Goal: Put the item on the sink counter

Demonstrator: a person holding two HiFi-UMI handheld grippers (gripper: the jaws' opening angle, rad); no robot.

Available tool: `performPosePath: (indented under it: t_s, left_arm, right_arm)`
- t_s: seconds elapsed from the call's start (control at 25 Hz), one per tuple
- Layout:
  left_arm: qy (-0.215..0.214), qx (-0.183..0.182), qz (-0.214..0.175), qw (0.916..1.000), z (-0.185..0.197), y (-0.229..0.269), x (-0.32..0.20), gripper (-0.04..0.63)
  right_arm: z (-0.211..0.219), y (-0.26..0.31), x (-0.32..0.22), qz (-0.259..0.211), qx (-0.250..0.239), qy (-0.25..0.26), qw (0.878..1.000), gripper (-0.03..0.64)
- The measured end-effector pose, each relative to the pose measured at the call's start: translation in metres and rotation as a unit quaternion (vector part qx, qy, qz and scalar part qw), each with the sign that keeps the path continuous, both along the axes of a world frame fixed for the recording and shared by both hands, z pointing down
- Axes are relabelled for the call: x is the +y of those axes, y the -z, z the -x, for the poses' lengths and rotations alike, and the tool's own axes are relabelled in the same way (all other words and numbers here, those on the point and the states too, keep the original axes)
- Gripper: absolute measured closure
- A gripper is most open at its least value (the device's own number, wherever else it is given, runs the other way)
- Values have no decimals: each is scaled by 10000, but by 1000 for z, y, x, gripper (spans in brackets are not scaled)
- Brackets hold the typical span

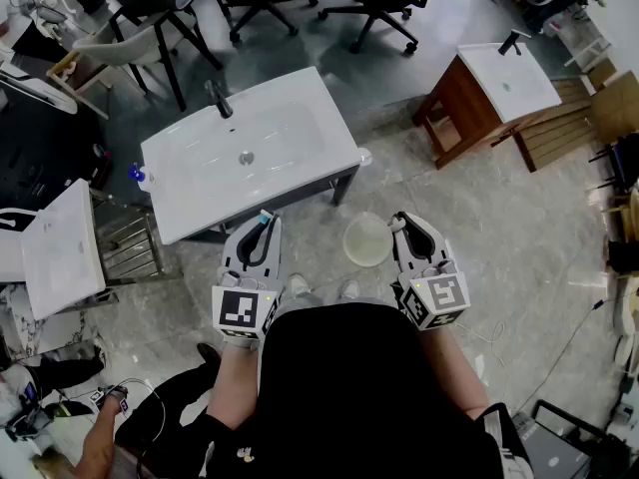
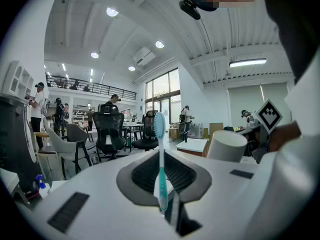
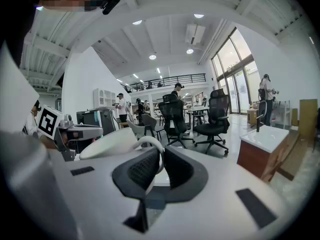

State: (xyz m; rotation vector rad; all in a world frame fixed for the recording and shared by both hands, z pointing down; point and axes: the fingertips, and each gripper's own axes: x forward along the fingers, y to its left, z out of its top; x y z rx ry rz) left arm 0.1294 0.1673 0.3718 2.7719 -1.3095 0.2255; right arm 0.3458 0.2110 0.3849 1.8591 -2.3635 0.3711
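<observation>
You're holding both grippers near level before your torso, aiming at white sink desk (image 1: pixel 300 118). Right gripper (image 1: pixel 398 225) fingers (image 3: pixel 135 171) gripping white cup (image 1: pixel 366 239) by handle, cup hanging over floor beside desk. Left gripper (image 1: pixel 262 230) fingers (image 2: pixel 142 176) clamping teal toothbrush (image 2: pixel 160 154), bristles up, not yet on desk.

The toothbrush (image 2: pixel 160 159) is teal, cup (image 1: pixel 366 239) cream, sink counter (image 1: pixel 300 118) white.

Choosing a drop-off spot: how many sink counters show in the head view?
3. One sink counter in the middle, a second sink on a wooden cabinet at upper right, a third sink at the left edge. Others may be hidden beyond the frame.
</observation>
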Motion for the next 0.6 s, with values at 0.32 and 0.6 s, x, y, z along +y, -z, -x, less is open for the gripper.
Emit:
performPosePath:
  t_s: [0.32,0.6]
  left_arm:
    - [-64,35,-21,10000,13,0,-7,555]
    - [-123,82,67,9999,40,-6,-15,555]
  right_arm:
    - [12,-3,-4,30,-82,-103,9999,571]
    - [27,-2,-14,6,-126,-367,9992,569]
